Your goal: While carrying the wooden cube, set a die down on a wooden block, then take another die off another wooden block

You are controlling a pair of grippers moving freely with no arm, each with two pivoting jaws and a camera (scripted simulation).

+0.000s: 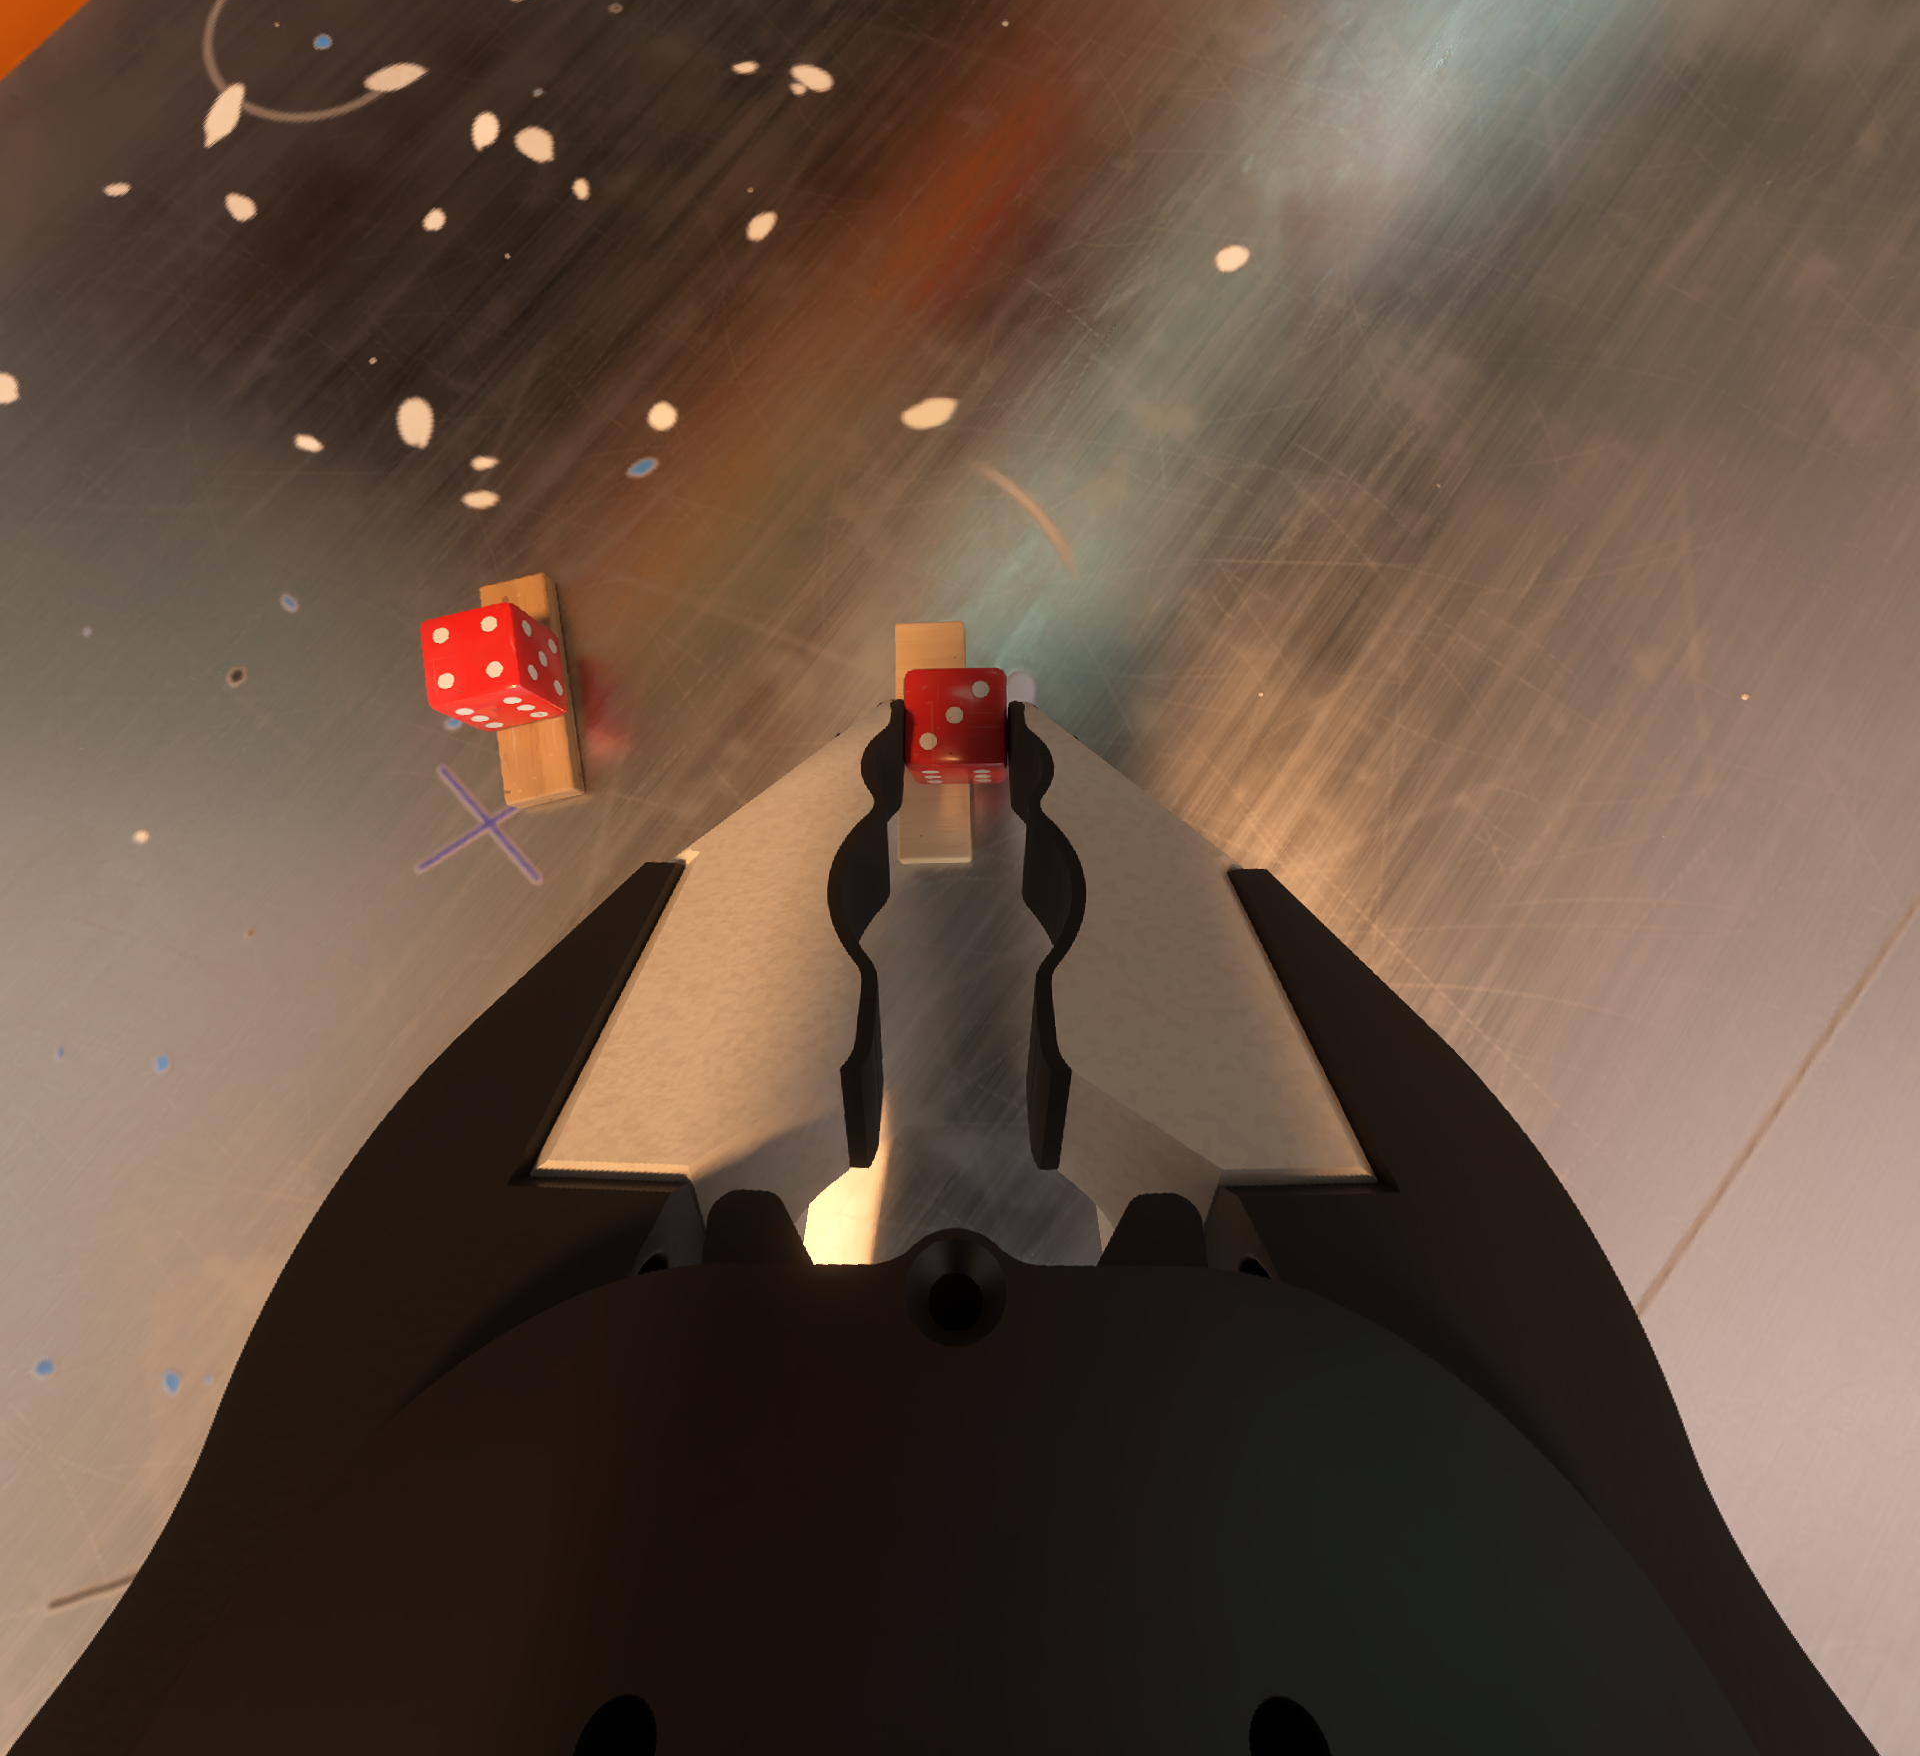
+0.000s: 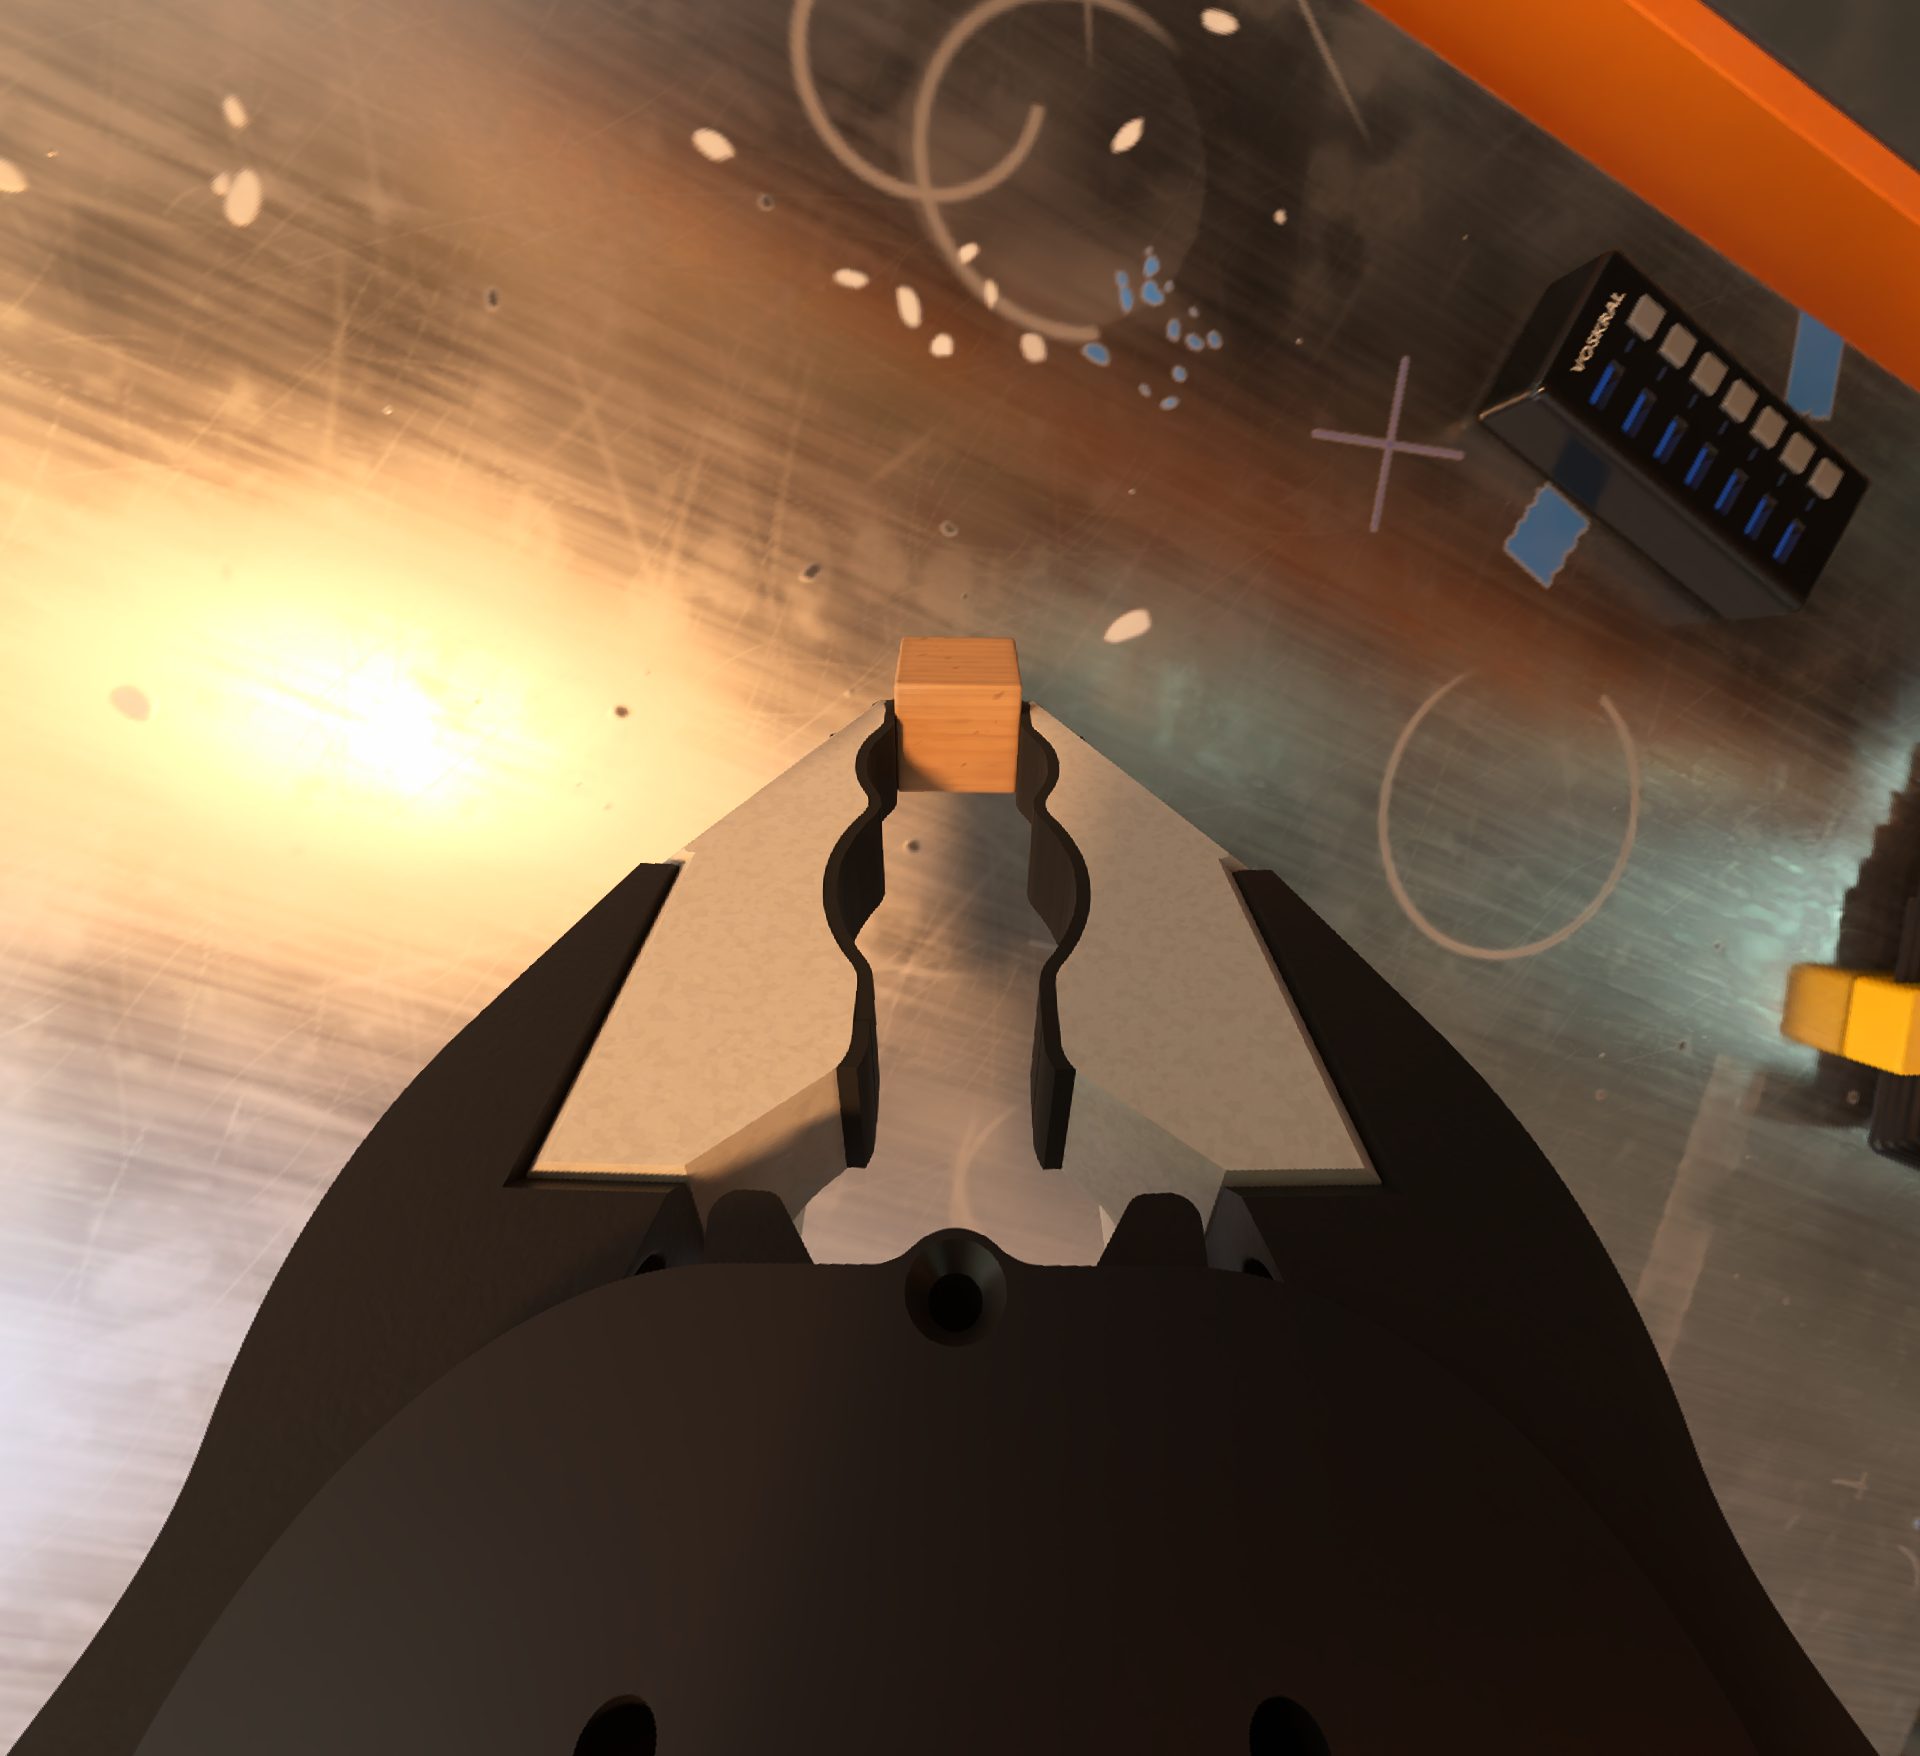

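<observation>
In the left wrist view my left gripper (image 1: 955,719) is shut on a red die with white pips (image 1: 954,719), held right over a pale wooden block (image 1: 933,823) that lies flat on the table; I cannot tell if the die touches it. A second red die (image 1: 492,665) sits on another wooden block (image 1: 538,750) to the left. In the right wrist view my right gripper (image 2: 956,730) is shut on the wooden cube (image 2: 956,714) and holds it above the table.
The scratched metal tabletop (image 1: 1351,459) carries paint flecks and a purple cross (image 1: 483,825). An orange edge (image 2: 1558,44) runs along the far side. A black multi-port hub (image 2: 1673,439) lies at the right, and a yellow and black object (image 2: 1860,1031) shows at the right edge.
</observation>
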